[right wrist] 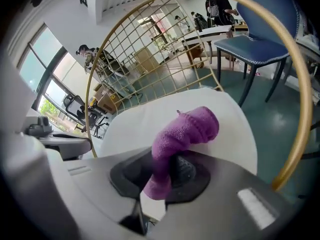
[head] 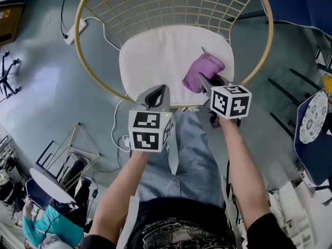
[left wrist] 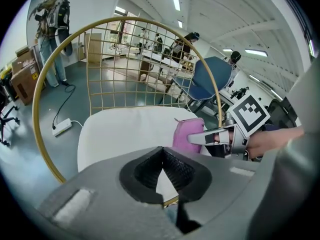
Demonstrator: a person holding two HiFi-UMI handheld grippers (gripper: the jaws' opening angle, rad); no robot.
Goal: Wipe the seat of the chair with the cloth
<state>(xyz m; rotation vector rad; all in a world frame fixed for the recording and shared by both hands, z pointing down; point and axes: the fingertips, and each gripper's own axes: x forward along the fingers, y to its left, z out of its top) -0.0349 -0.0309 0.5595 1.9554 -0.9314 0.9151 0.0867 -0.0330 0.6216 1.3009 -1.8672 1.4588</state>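
Seemingly mid-wipe: clenched right gripper (right wrist: 167, 174) on fuzzy purple cloth (right wrist: 192, 126) at white cushioned seat's (right wrist: 135, 129) three o'clock; left gripper (left wrist: 162, 176) closed, empty; needed sweep toward nine.

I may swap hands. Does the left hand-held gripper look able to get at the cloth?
Probably yes: the cloth, clamped in the right hand-held gripper, sticks out over the seat, with nothing between it and the left hand-held gripper, whose jaws are shut.

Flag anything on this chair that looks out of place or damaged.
Nothing stands out. The white seat lies flat and unmarked, the wire back looks intact, and the purple cloth is clamped in the right tongs over the seat. The left tongs are shut, empty.
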